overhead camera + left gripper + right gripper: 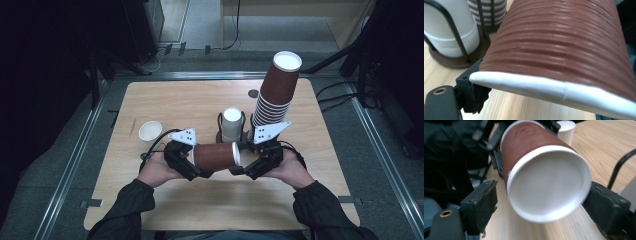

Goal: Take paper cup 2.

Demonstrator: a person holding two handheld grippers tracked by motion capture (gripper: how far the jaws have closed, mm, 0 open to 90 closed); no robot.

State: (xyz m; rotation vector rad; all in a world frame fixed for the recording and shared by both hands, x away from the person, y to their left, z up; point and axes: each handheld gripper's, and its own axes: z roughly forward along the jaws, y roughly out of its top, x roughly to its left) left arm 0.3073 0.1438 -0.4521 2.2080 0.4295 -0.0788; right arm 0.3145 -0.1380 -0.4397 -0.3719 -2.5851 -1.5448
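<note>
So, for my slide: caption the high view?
Both tongs, left and right, flank a sideways brown cup.

A light wooden table [200,200] with rounded corners carries a small white paper cup [150,130] at its left. Near the middle stands a round wire-framed holder [231,136] with white cups [232,122], beside a tall leaning stack of brown ribbed cups [276,92].

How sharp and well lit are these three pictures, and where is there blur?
High view: the table is evenly lit and sharp, the surroundings dark. Left gripper view: the ribbed brown paper cup is very close and soft, its white rim glaring. Right gripper view: the cup's white base is slightly blurred at its edge.
</note>
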